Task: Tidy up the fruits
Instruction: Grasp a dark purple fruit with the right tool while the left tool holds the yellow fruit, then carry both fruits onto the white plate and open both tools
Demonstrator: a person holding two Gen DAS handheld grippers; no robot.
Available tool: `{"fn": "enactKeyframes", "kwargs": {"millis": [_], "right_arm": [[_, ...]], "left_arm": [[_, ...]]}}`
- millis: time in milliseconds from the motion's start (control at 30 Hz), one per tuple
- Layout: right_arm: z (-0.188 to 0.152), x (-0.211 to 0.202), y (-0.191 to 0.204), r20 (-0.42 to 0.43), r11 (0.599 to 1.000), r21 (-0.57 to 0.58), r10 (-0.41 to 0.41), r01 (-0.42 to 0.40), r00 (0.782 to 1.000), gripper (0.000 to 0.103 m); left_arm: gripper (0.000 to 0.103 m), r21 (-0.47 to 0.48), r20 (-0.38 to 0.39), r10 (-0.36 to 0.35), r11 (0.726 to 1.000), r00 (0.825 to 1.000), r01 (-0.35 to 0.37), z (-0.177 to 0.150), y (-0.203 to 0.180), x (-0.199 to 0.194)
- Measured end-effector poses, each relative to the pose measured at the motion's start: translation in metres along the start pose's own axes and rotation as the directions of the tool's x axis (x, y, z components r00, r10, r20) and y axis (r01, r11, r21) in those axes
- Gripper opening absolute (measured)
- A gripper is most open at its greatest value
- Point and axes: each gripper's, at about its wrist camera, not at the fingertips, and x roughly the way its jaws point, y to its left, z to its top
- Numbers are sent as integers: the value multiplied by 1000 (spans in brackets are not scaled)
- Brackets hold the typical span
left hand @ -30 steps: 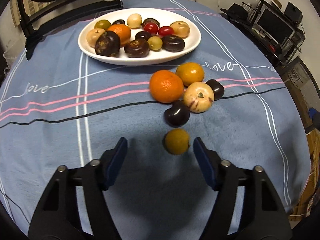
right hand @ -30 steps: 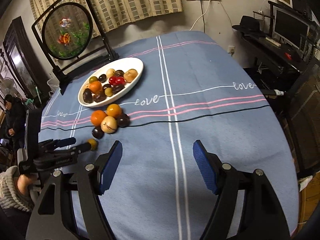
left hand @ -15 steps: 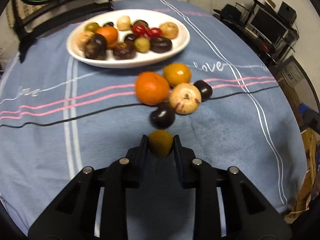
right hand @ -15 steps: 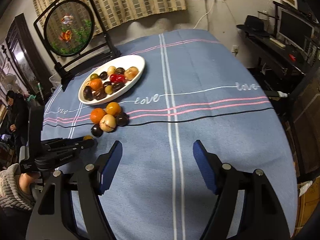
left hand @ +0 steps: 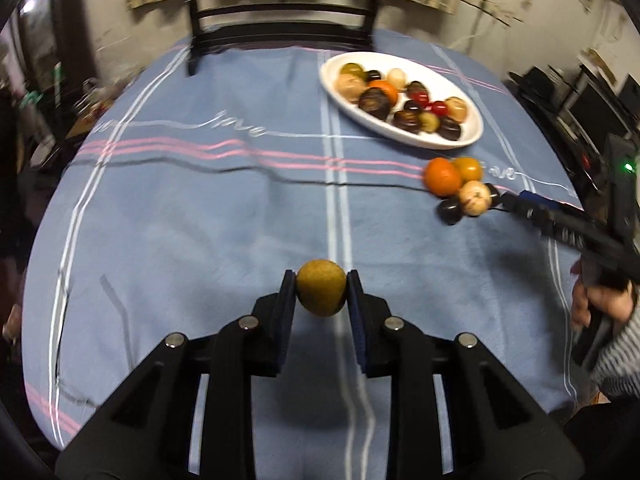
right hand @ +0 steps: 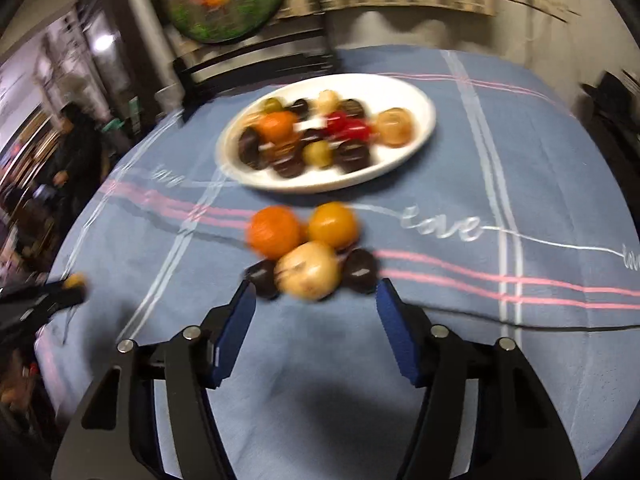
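Blue striped tablecloth (left hand: 224,216) covers a round table, where the left gripper (left hand: 321,285) clamps a small yellow-green round fruit (left hand: 320,293) lifted off the cloth. Nearby, the right gripper (right hand: 316,296), jaws apart and just narrowing, nears a pale peach-coloured fruit (right hand: 308,270) in the loose cluster before the white oval plate (right hand: 416,100).

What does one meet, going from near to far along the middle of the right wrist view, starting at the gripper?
right gripper → pale round fruit → yellow-orange fruit → white plate → dark frame stand
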Motion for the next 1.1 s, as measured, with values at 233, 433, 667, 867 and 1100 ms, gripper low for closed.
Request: {"fn": "enactKeyframes", "kwargs": {"millis": [233,433,667,867,1100], "right_arm": [[0,9,-22,-16,999,-12,-39,39,999,54],[4,29,-14,-39,998,-58,-24,21,999,46],[8,44,-1,-68,994,-109,22,-29,997,30],[2,30,-6,-61,998,-54,42,-45,997,27],[-35,-13,-6,-61,998,4,63,-63,996,28]], "left_arm": [[25,-21,-12,21,1000,1000,-21,-9,8,-6],[26,9,-11,18,1000,1000,-17,-5,-1,-6],[26,-6,-19,23,1000,1000,-23,-6,1,-7],[26,-12,-10,7,1000,1000,-8,-5,0,-9],[26,21,-3,-54,998,999,54,3,-16,-1]]}}
